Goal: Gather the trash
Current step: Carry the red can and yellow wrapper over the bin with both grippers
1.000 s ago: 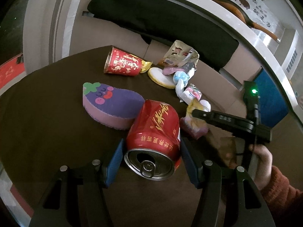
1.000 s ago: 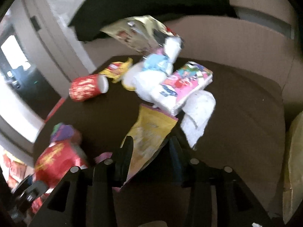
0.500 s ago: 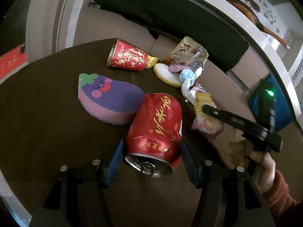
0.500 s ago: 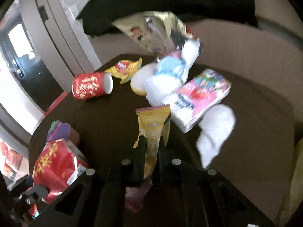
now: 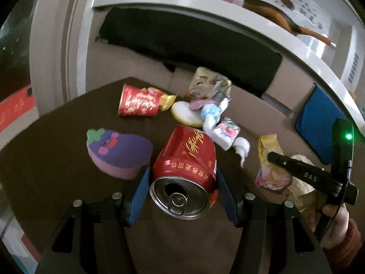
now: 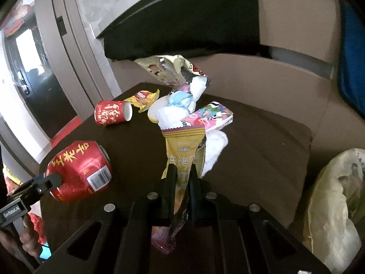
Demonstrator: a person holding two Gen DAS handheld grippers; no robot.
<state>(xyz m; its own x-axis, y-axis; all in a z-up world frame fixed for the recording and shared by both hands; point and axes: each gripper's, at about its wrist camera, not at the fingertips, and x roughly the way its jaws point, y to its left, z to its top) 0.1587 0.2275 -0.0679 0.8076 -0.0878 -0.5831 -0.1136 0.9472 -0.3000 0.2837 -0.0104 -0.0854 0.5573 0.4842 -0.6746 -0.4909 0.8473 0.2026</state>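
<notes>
My left gripper [image 5: 182, 178] is shut on a dented red drink can [image 5: 186, 159], held above the dark brown table [image 5: 57, 159]; the can also shows in the right wrist view [image 6: 79, 171]. My right gripper [image 6: 182, 171] is shut on a yellow snack wrapper [image 6: 182, 150], lifted off the table; it also shows in the left wrist view [image 5: 269, 159]. More trash lies at the back: a red paper cup [image 5: 139, 101] on its side, a small yellow wrapper [image 6: 143, 98], a foil bag [image 5: 207, 84], crumpled white tissues [image 6: 175, 109] and a pink tissue pack [image 6: 212, 116].
A purple eggplant-shaped sponge [image 5: 118, 153] lies left of the can. A pale plastic bag [image 6: 335, 205] sits off the table's right edge. A beige sofa with a black cushion [image 5: 182, 41] stands behind the table. A blue object [image 5: 319, 125] is at far right.
My right gripper has closed on the yellow wrapper and lifted it off the table. My left gripper has raised the can a little and moved back.
</notes>
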